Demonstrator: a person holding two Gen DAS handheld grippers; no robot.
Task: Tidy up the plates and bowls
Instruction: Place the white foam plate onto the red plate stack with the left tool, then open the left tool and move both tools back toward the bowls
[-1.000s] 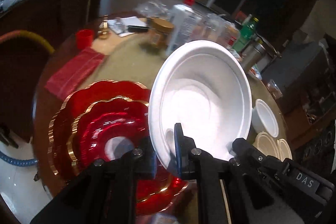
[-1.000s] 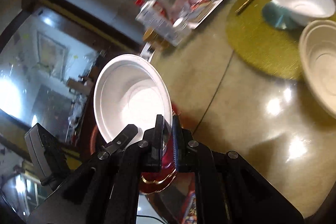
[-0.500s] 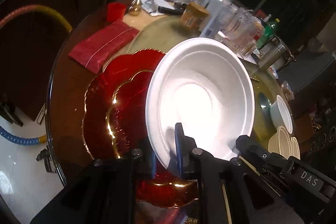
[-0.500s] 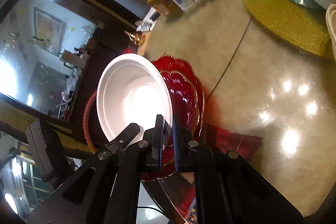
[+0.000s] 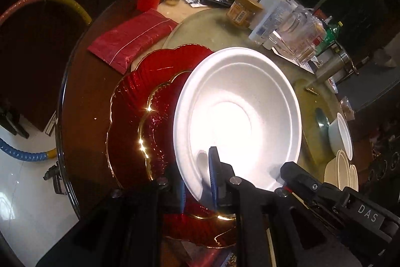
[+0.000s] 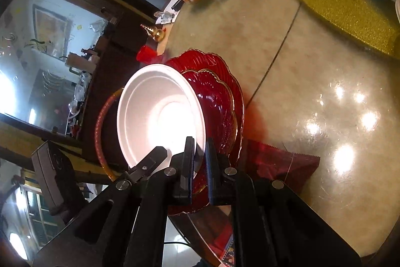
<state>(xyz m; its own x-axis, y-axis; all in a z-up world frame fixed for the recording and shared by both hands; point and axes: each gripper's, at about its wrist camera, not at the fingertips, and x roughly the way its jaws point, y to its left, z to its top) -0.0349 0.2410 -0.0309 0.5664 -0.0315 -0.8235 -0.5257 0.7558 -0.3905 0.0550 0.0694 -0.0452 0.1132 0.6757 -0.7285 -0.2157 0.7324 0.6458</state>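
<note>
**Foam bowl lowered over red plates**

Over the round table's edge, both grippers have sunk since a second ago, left gripper and right gripper each clenched on the near rim of the white foam bowl, tilted toward the cameras above stacked gold-rimmed red scalloped plates. "DAS" marks the right gripper's body.

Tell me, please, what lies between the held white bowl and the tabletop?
In both wrist views, two stacked red plates lie under the white bowl, on the table.
</note>
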